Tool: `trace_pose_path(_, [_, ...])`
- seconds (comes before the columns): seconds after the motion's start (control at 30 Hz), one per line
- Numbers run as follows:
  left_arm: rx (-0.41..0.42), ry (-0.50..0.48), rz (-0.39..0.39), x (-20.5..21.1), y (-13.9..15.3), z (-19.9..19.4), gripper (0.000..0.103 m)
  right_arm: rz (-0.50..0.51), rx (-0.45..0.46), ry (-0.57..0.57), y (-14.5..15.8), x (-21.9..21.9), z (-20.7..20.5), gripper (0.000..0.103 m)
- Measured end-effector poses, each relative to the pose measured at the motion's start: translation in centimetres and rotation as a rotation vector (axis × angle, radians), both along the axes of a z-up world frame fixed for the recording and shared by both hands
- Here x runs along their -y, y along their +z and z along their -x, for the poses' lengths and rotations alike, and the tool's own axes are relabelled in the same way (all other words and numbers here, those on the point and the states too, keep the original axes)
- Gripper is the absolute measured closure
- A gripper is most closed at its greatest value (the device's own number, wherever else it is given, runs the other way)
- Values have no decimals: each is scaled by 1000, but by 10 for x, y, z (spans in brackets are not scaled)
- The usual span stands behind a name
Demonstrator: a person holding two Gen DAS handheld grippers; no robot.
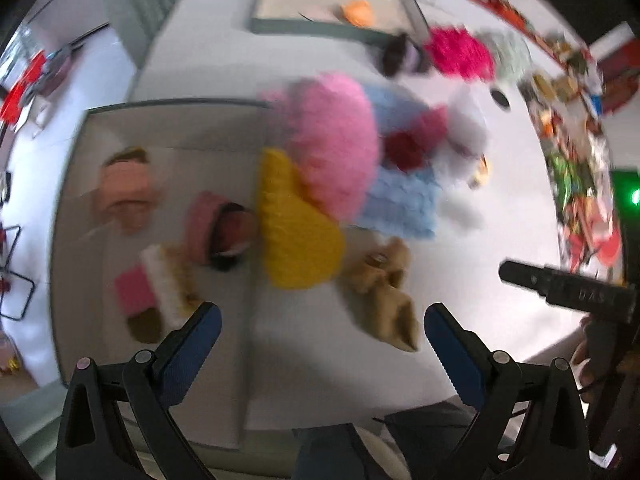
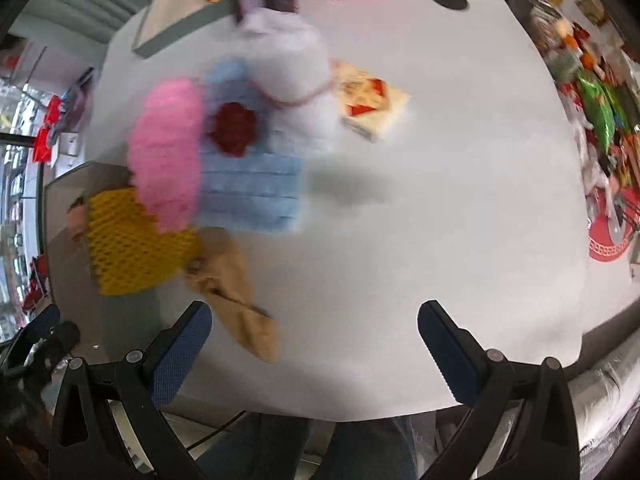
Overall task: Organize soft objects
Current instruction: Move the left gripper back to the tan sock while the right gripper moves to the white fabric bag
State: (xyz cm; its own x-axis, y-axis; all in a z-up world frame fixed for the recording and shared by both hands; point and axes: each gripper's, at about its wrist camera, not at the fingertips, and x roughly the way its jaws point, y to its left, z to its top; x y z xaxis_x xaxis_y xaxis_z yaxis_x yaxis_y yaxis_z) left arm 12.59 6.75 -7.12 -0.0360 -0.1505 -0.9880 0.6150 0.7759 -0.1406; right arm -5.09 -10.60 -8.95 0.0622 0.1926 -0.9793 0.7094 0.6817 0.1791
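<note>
A heap of soft things lies mid-table: a fluffy pink piece (image 1: 336, 140) (image 2: 168, 148), a yellow knit (image 1: 294, 224) (image 2: 132, 240), a light blue cloth (image 1: 404, 196) (image 2: 252, 188) with a dark red flower (image 1: 404, 148) (image 2: 234, 128), a white fluffy piece (image 1: 464, 128) (image 2: 296, 76) and a tan sock (image 1: 386, 288) (image 2: 236, 292). My left gripper (image 1: 322, 340) is open and empty above the near tray's edge. My right gripper (image 2: 314, 340) is open and empty above the table, beside the sock. Both views are blurred.
The near grey tray (image 1: 80, 184) holds several small soft items. A far tray (image 1: 332, 28) holds an orange item (image 1: 358, 10). A magenta fluffy piece (image 1: 460, 52) and a card box (image 2: 372, 100) lie beyond the heap. Clutter lines the right edge.
</note>
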Motion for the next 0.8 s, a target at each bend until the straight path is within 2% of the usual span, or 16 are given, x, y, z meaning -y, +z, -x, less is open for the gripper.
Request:
trace_pose_path(0.1, [-62, 23, -70, 17, -28, 14, 1, -6, -11, 21, -10, 12, 7, 0])
trace_pose_path(0.17, [-93, 90, -120, 21, -49, 19, 1, -2, -15, 47, -13, 20, 5, 0])
trace_pose_path(0.3, [-106, 234, -163, 27, -77, 24, 1, 30, -2, 120, -14, 34, -11, 0])
trace_pose_path(0.43, [-93, 347, -175, 33, -92, 27, 1, 76, 45, 226, -13, 44, -39, 0])
trace_pose_path(0.57, [-65, 421, -177, 44, -104, 31, 1, 79, 88, 307, -17, 47, -66, 0])
trace_pose_path(0.8, [-58, 495, -199, 56, -124, 34, 1, 114, 69, 446, -38, 41, -108, 0])
